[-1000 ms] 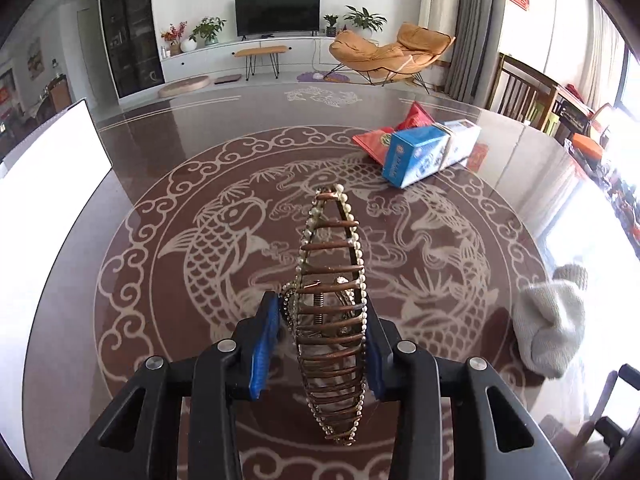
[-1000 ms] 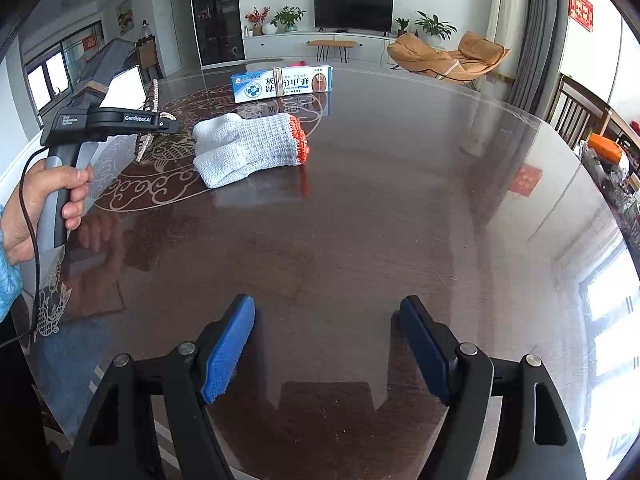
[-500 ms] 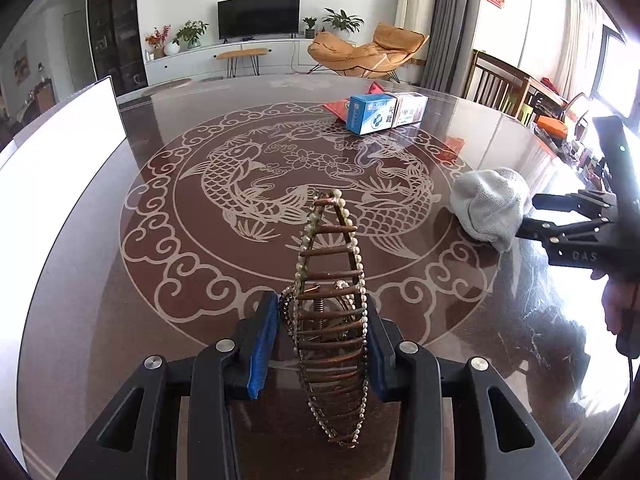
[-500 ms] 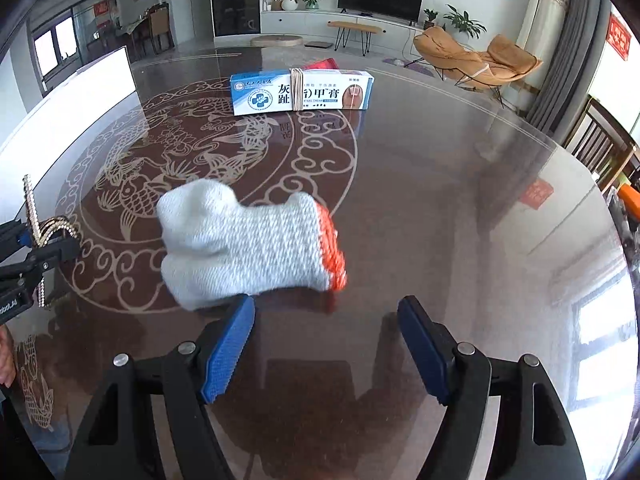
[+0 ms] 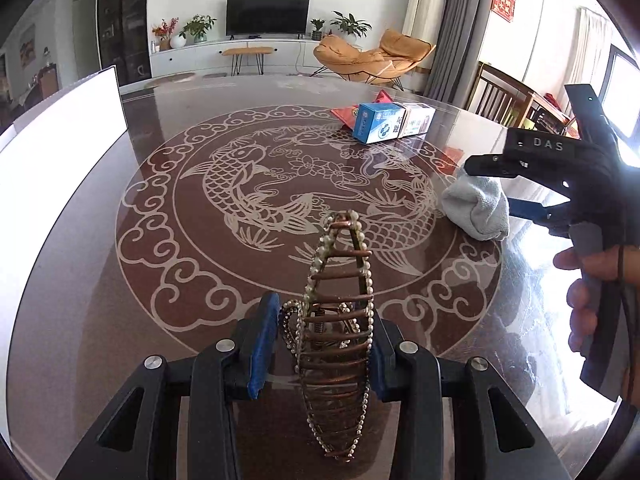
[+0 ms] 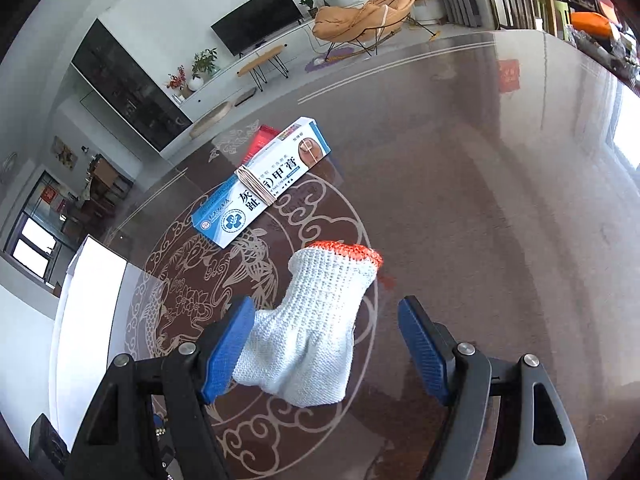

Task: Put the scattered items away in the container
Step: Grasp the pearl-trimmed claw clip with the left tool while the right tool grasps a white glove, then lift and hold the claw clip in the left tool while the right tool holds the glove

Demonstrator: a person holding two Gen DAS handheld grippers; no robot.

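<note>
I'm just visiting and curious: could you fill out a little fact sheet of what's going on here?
Place: round table with a fish pattern, in a living room
Left gripper: shut on a beaded hair clip
Right gripper: open, fingers either side of a white glove
Glove: lying on the table, orange cuff pointing away
Also on the table: blue and white box, white container at the left edge

Left hand-held gripper (image 5: 318, 350): blue-padded fingers (image 5: 262, 344) closed on a held item. Right hand-held gripper (image 6: 326, 354): fingers spread wide, left pad (image 6: 228, 350) touching fabric, right pad clear.
</note>
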